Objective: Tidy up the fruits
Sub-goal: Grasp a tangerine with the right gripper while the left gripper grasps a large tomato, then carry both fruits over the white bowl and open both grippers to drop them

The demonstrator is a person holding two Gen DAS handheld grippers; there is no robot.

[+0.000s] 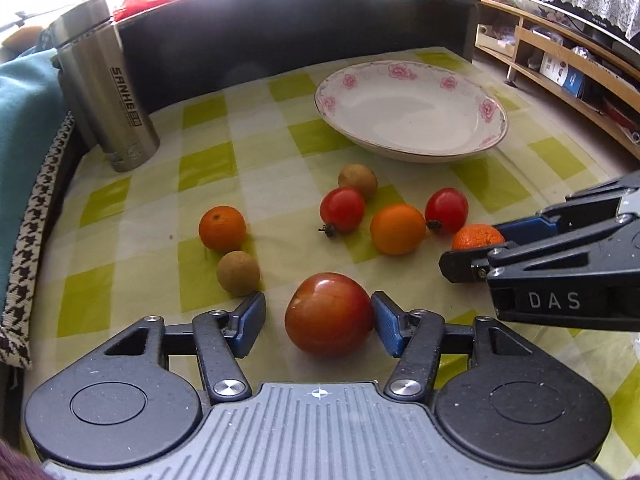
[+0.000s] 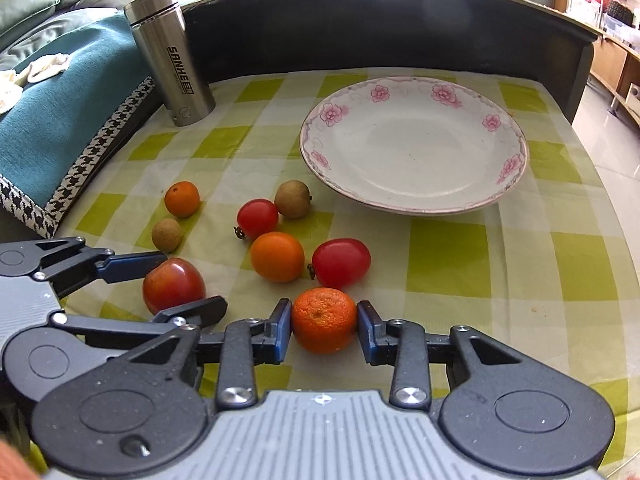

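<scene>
We are holding the right hand-held gripper (image 2: 324,326) clamped on a mandarin (image 2: 323,319) before the plate (image 2: 414,208); the left hand-held gripper (image 1: 319,322), parted, is straddling a large tomato (image 1: 329,314).

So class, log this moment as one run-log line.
left gripper: open around large red tomato | right gripper: shut on bumpy orange mandarin | floral white plate: empty

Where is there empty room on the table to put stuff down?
The plate holds nothing. Bare cloth lies between the steel flask and the plate, and right of the mandarin. It is crowded around the small tomatoes and oranges.
</scene>
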